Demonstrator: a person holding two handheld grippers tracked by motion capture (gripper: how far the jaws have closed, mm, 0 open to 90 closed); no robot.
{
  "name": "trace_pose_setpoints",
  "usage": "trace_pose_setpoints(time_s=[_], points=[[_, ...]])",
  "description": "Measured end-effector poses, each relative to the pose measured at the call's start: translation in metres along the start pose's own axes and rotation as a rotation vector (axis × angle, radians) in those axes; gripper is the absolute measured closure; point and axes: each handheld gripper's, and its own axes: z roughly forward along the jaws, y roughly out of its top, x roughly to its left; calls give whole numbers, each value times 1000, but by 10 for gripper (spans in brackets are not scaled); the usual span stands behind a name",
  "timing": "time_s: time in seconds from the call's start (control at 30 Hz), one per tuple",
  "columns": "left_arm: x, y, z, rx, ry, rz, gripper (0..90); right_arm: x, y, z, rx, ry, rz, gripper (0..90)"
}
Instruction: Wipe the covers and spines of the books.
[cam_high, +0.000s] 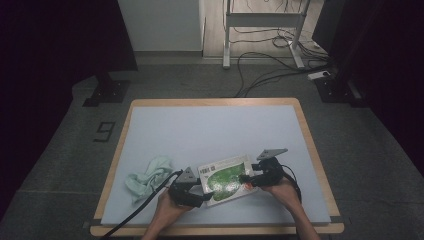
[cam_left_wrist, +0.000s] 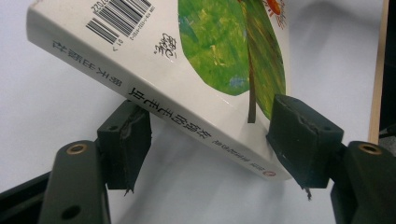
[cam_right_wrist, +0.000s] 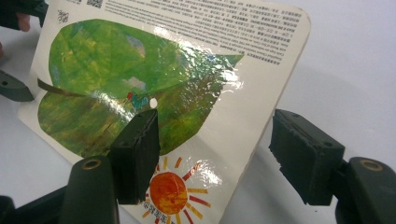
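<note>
A wooden-edged table (cam_high: 305, 120) covered by a pale blue mat (cam_high: 210, 135) is standing on a grey floor, with a white metal frame (cam_high: 262, 20) and loose cables (cam_high: 265, 65) lying beyond its far edge. On the near part of the mat, a white book (cam_high: 227, 179) printed with a large green leaf and an orange sun is lying between the two grippers, its cover facing up. In the left gripper view the book's near edge is sitting tilted above the mat, showing the spine with printed characters and a barcode on the cover. A crumpled light green cloth (cam_high: 148, 176) is lying on the mat just left of the left hand (cam_high: 165, 210), apart from the book. The left gripper (cam_left_wrist: 210, 140) is sitting with its jaws spread, one below the spine and the other against the book's corner at the cover; the pictures are not showing whether they are squeezing it. The right gripper (cam_right_wrist: 219, 144) is sitting with its jaws spread wide, one jaw lying over the cover near the sun and the other standing off the book's edge over the mat. The right hand (cam_high: 282, 190) is holding that gripper at the book's right side.
</note>
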Motion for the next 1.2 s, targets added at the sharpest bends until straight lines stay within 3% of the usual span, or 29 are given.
trace_pose_setpoints(time_s=[0.13,0.73,0.93,1.2], points=[[1,2,-2,-8,-18,7,374,1,1,2,-21,28,17,332],[10,12,-18,-44,25,13,565,5,15,0,-108,-44,-35,414],[6,11,-20,-45,3,17,614,4,17,-2,-138,-23,-33,429],[-6,3,-8,16,10,62,630,6,12,-9,-160,-13,-48,445]])
